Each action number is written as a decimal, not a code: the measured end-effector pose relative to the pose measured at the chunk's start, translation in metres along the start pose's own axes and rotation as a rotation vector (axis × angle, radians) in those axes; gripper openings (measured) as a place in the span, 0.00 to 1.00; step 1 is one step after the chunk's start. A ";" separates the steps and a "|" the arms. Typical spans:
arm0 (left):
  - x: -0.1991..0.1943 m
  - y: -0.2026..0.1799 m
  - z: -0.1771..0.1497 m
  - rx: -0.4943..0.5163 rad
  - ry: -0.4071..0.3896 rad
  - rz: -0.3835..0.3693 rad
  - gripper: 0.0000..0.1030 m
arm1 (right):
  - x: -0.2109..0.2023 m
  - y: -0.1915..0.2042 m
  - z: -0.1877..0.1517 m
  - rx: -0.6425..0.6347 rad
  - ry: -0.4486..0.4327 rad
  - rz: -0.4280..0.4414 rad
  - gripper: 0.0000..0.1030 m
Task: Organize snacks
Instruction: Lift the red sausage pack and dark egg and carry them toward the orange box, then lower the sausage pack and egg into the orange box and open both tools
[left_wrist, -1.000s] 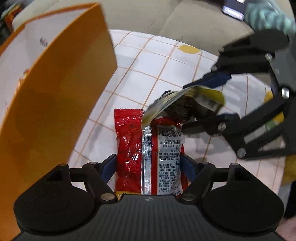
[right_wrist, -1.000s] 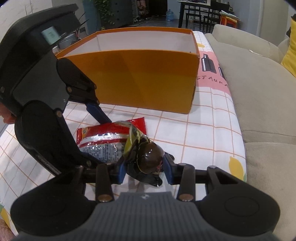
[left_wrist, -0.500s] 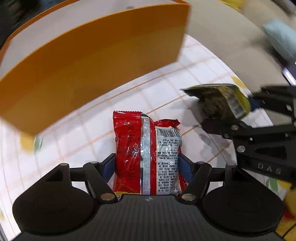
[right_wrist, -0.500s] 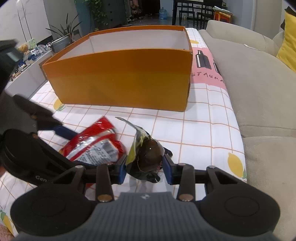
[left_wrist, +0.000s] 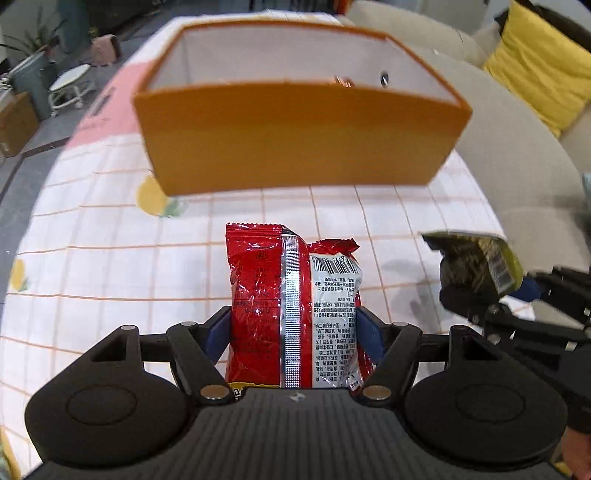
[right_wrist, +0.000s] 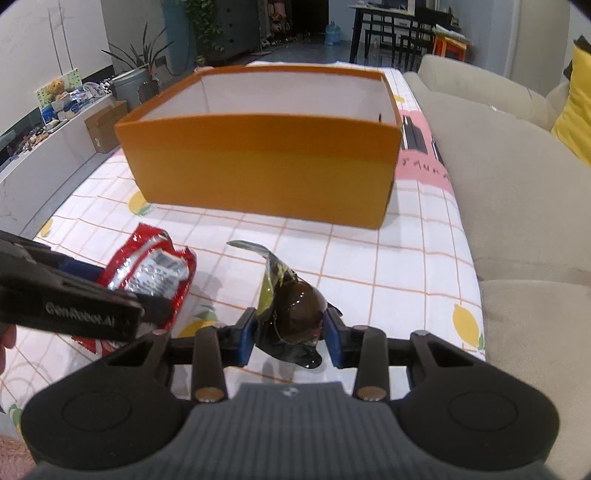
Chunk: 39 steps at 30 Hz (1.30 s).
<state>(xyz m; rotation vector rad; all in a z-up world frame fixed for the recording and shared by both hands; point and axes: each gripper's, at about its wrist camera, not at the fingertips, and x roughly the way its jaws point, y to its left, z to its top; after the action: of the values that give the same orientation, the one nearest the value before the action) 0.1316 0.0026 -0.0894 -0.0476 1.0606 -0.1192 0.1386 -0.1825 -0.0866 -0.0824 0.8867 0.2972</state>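
My left gripper (left_wrist: 293, 328) is shut on a red snack packet (left_wrist: 280, 295) with a silver seam, held above the table. The packet also shows in the right wrist view (right_wrist: 151, 266). My right gripper (right_wrist: 290, 332) is shut on a dark, yellow-edged snack packet (right_wrist: 295, 306), which also shows at the right of the left wrist view (left_wrist: 476, 266). An open orange box (left_wrist: 295, 136) with white inner walls stands ahead of both grippers; it fills the middle of the right wrist view (right_wrist: 266, 162). A small item lies inside near its far wall.
The table has a white checked cloth (right_wrist: 406, 266) with lemon prints. A beige sofa (right_wrist: 517, 177) with a yellow cushion (left_wrist: 535, 62) runs along the right edge. Shelves, a plant and cardboard boxes stand on the floor at the left.
Both grippers have lifted and swung round to face the orange box, each keeping its packet. The box now lies straight ahead instead of at the left side.
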 end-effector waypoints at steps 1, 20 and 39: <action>-0.005 -0.001 0.001 -0.003 -0.014 0.008 0.78 | -0.004 0.002 0.001 -0.003 -0.008 0.000 0.35; -0.079 0.001 0.047 0.007 -0.238 0.044 0.78 | -0.069 0.018 0.062 -0.072 -0.205 -0.006 0.34; -0.044 0.021 0.169 0.040 -0.209 -0.073 0.78 | -0.009 -0.012 0.194 -0.135 -0.173 0.034 0.34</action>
<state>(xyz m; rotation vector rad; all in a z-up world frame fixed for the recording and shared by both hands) 0.2595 0.0253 0.0295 -0.0613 0.8474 -0.1976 0.2823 -0.1588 0.0419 -0.1640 0.6962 0.3898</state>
